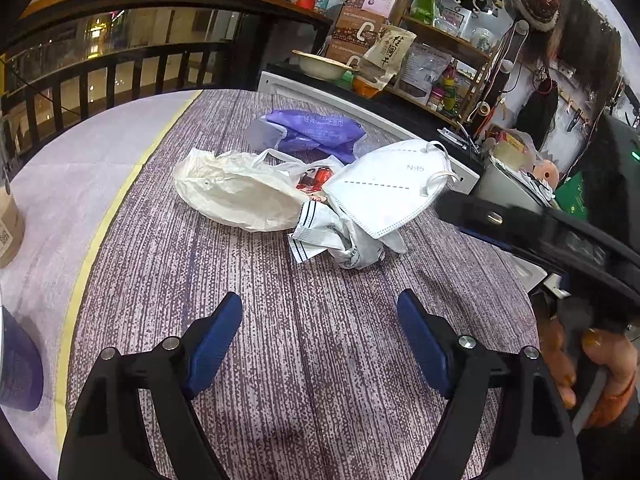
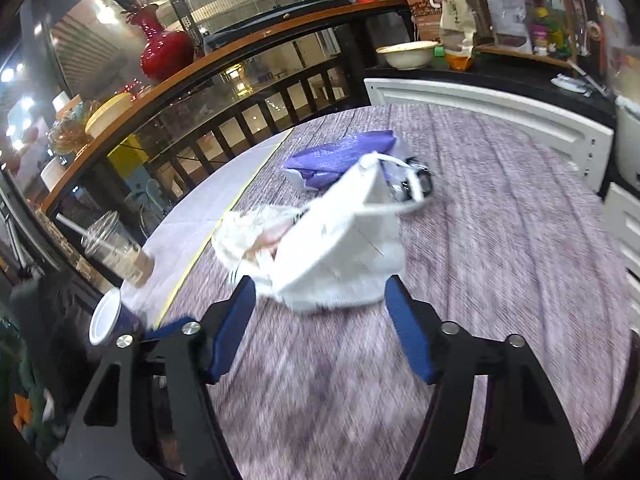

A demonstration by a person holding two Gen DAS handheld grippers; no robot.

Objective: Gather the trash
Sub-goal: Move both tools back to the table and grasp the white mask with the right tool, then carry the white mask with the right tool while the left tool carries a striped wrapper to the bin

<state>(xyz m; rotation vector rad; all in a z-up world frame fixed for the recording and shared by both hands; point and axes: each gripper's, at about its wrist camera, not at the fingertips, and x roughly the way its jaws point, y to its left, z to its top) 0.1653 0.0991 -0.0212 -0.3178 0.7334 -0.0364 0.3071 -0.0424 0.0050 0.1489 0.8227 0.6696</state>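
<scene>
A pile of trash lies on the purple-grey table (image 1: 320, 360): a white N95 mask (image 1: 394, 188), a crumpled white wrapper (image 1: 340, 236), a white plastic bag (image 1: 236, 192) and a purple packet (image 1: 312, 130). My left gripper (image 1: 320, 336) is open and empty, short of the pile. My right gripper (image 2: 320, 320) is open, its fingertips just short of the mask (image 2: 340, 248), which is blurred. The bag (image 2: 248, 232) and purple packet (image 2: 340, 156) lie behind it. The right gripper's body (image 1: 540, 232) shows at the right of the left wrist view.
A plastic cup with a straw (image 2: 116, 248) and a purple cup (image 2: 108, 316) stand at the table's left edge. A dark railing (image 1: 100, 80), a white cabinet (image 2: 500, 112) and cluttered shelves (image 1: 420, 40) lie beyond the table.
</scene>
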